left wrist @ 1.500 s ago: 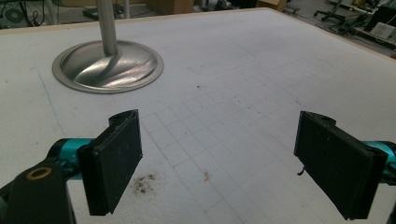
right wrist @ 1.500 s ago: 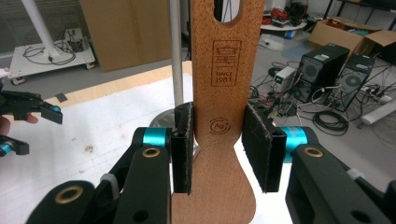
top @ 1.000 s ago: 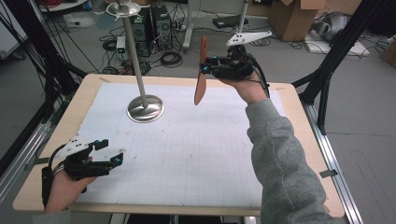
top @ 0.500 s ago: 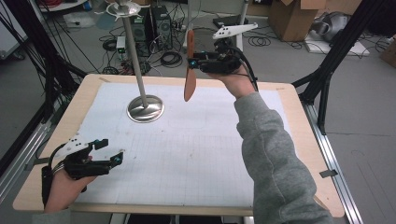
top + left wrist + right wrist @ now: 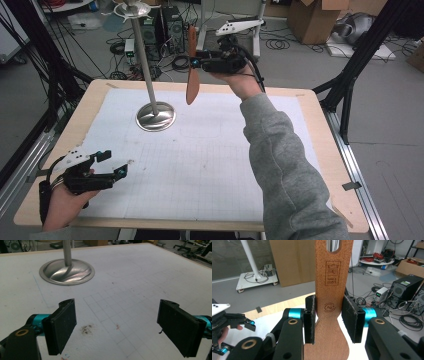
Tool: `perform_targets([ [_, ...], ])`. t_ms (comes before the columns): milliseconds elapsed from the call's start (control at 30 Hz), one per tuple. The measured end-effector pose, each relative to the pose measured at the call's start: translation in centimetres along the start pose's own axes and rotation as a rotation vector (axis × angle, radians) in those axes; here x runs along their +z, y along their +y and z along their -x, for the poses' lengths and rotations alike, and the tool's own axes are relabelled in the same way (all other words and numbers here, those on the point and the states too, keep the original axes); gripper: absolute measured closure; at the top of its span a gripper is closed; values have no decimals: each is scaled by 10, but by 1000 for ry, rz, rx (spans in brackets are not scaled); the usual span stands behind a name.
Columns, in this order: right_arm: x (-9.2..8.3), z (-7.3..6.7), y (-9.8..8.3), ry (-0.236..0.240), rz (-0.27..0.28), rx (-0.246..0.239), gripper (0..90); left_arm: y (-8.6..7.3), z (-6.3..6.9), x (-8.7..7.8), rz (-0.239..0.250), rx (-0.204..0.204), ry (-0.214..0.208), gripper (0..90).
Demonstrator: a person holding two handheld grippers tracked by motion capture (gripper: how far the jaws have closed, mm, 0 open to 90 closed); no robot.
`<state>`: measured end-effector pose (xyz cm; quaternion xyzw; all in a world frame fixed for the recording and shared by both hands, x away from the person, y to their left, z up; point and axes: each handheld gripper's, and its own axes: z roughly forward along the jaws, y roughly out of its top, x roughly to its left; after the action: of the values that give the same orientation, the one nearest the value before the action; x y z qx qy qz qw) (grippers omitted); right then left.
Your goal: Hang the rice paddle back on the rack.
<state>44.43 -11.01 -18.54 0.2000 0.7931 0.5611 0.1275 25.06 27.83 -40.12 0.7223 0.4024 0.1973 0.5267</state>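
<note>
A wooden spatula (image 5: pixel 191 75) with a slot in its handle hangs upright above the far edge of the table, blade end down. My right gripper (image 5: pixel 196 62) is shut on its neck; in the right gripper view both pads press the wood (image 5: pixel 331 290) from either side. A metal stand, a thin pole (image 5: pixel 145 60) on a round base (image 5: pixel 156 117), rises just left of the spatula. My left gripper (image 5: pixel 114 163) rests low at the table's front left. Its jaws stand wide apart in the left gripper view (image 5: pixel 117 325) with nothing between them, facing the base (image 5: pixel 67 271).
A white gridded sheet (image 5: pixel 210 165) covers the wooden tabletop (image 5: pixel 320 150). Black frame struts (image 5: pixel 350 80) stand at both sides. On the floor beyond the table sit computer cases (image 5: pixel 167 25), cables and cardboard boxes (image 5: pixel 312 17).
My right hand has carried the spatula leftward and slightly up, closer to the stand's pole. The left gripper has stayed put.
</note>
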Motion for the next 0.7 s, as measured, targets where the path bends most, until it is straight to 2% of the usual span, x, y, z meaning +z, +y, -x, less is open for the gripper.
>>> perform_targets([
  [300,24,-10,8,-6,-13,1,649,-2,-3,-3,2,-11,0,161],
  [500,40,-16,17,-15,-32,-33,649,-3,-5,-3,-3,-17,-2,162],
  [700,49,-19,26,-17,-29,-29,649,-5,-9,-5,5,-36,2,163],
])
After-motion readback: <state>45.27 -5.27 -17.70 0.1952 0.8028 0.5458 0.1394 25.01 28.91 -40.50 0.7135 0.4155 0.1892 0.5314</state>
